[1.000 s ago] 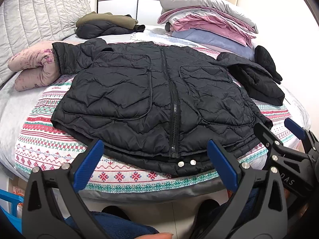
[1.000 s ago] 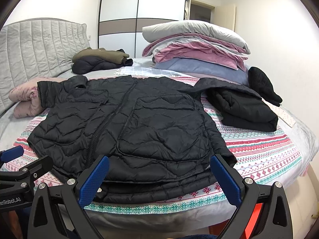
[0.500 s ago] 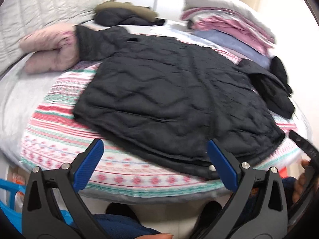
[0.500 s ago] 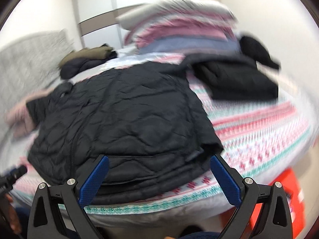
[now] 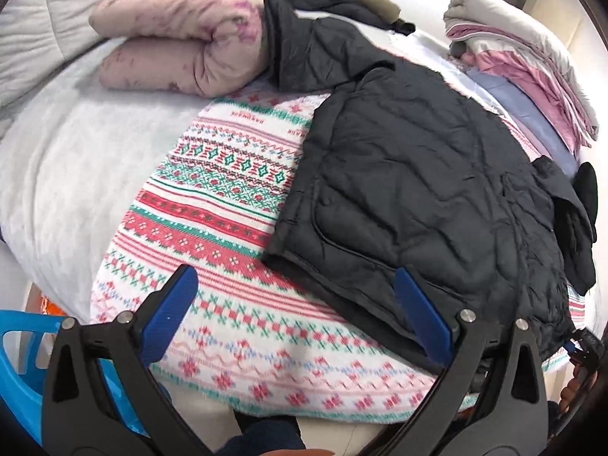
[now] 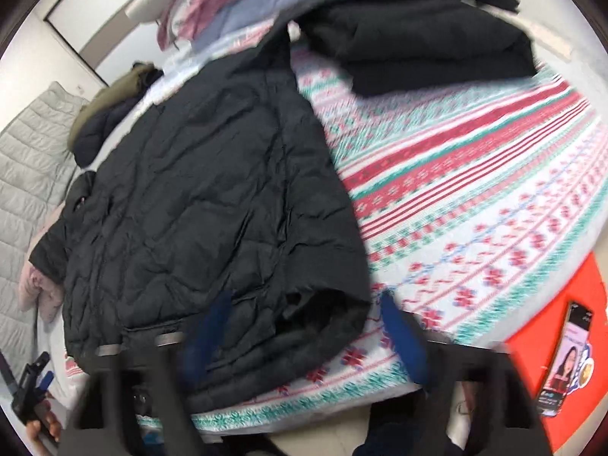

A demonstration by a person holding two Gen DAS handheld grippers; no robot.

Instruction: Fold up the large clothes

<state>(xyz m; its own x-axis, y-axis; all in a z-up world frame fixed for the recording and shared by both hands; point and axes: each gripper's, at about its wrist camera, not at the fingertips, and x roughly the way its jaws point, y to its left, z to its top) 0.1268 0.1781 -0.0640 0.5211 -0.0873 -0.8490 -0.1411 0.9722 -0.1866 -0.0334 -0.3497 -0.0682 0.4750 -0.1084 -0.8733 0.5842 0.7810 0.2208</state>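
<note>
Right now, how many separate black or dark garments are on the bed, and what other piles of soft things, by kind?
Spread black quilted jacket: 1
Folded black garments: 1 pile; a smaller black item beside it
Dark and olive jackets pile: 1
Folded pink quilt: 1
Stack of folded bedding: 1
Total: 5 groups, plus the small item.

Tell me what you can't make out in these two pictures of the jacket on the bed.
- Right gripper: blurred by motion in the right wrist view; whether the fingers touch the black jacket is unclear.
- Jacket zipper: not discernible in either view.
- Jacket's right hem corner: hidden behind the left gripper finger in the left wrist view.
- Phone screen: too small to read.
- Folded bedding: cut off by the lens edge.
</note>
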